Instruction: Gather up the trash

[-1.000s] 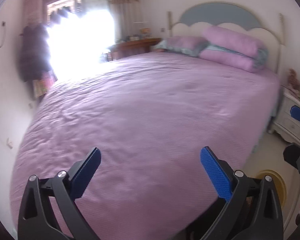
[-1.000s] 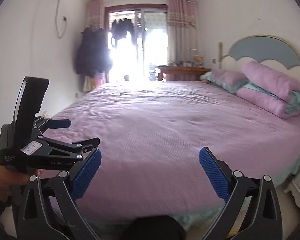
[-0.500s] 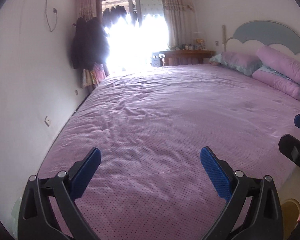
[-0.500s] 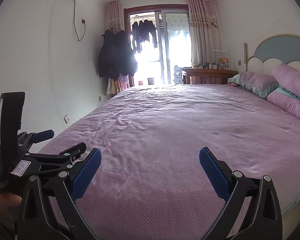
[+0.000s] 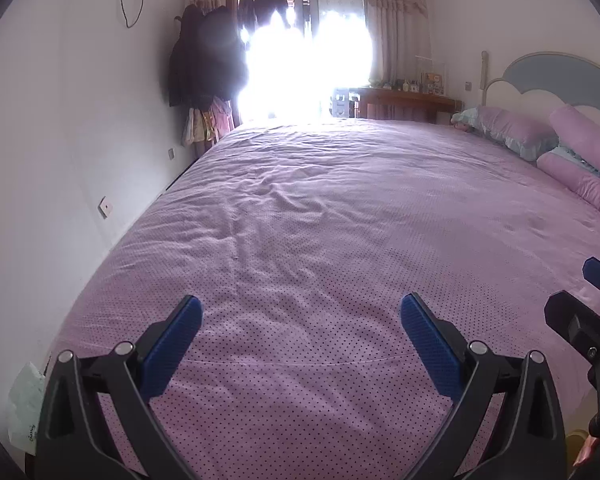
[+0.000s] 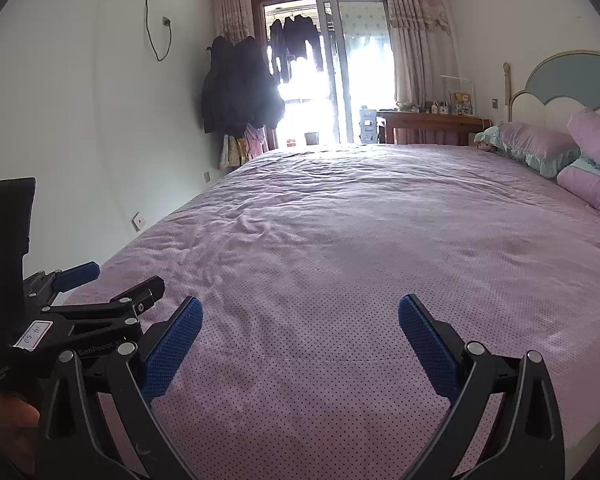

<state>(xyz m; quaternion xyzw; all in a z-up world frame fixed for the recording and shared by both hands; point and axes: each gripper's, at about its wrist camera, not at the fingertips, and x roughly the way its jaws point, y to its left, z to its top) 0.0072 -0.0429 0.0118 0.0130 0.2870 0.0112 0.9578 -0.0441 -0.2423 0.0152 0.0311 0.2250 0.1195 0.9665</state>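
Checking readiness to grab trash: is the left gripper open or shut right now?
Open. In the left wrist view the left gripper has its blue pads spread wide with only the pink bedspread visible between them; nothing is held.

Pink dotted bedspread (image 5: 320, 240), pillows (image 6: 532, 148); dark coats (image 6: 236, 88) — bright window (image 5: 308, 68), wooden desk (image 6: 432, 124)

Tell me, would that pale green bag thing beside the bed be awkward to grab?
Probably light and floppy: the pale green bag looks thin, crinkled and slumped between bed and wall. It would likely crumple under the open left gripper rather than roll.
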